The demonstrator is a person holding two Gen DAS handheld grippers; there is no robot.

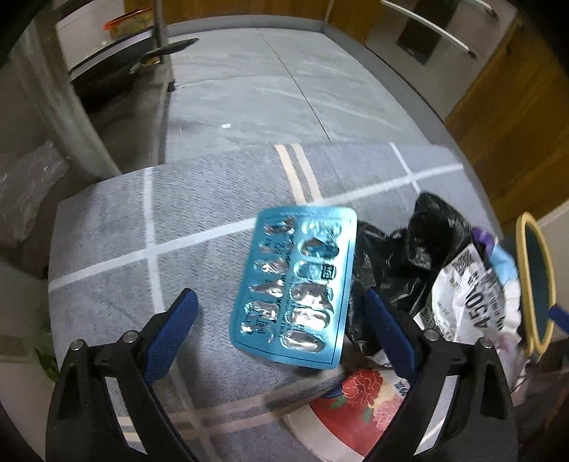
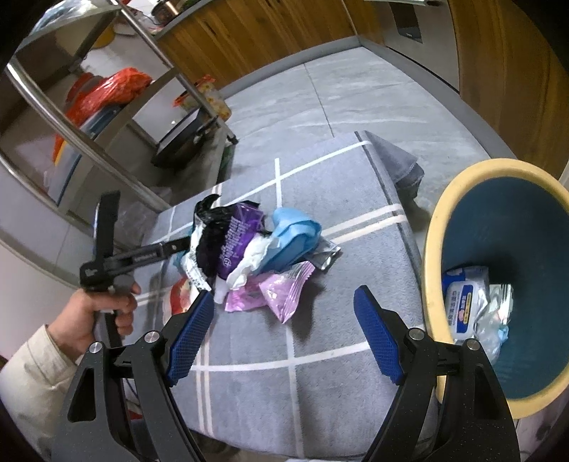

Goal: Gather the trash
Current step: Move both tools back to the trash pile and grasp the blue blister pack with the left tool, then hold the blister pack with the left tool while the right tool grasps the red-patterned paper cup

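Observation:
A blue foil blister pack (image 1: 295, 288) lies flat on the grey striped cloth (image 1: 106, 241), at the left edge of a trash pile. My left gripper (image 1: 279, 296) hangs over the pack, open, with its blue pads (image 1: 170, 334) on either side and not touching it. Beside the pack lie a black plastic bag (image 1: 409, 256), a white printed wrapper (image 1: 469, 284) and a red floral wrapper (image 1: 359, 401). My right gripper (image 2: 284, 295) is open and empty near the pile's pink wrapper (image 2: 277, 291), purple wrapper (image 2: 238, 241) and blue item (image 2: 291, 231). The yellow-rimmed bin (image 2: 437, 248) stands to the right.
The bin holds a wipes pack (image 2: 462, 302) and crumpled wrappers. A hand (image 2: 106, 309) grips the left tool. A metal rack (image 2: 89, 149) with an orange bag (image 2: 113, 89) stands at the left. Wooden cabinets (image 2: 284, 32) line the far wall, beyond grey floor tiles (image 1: 266, 89).

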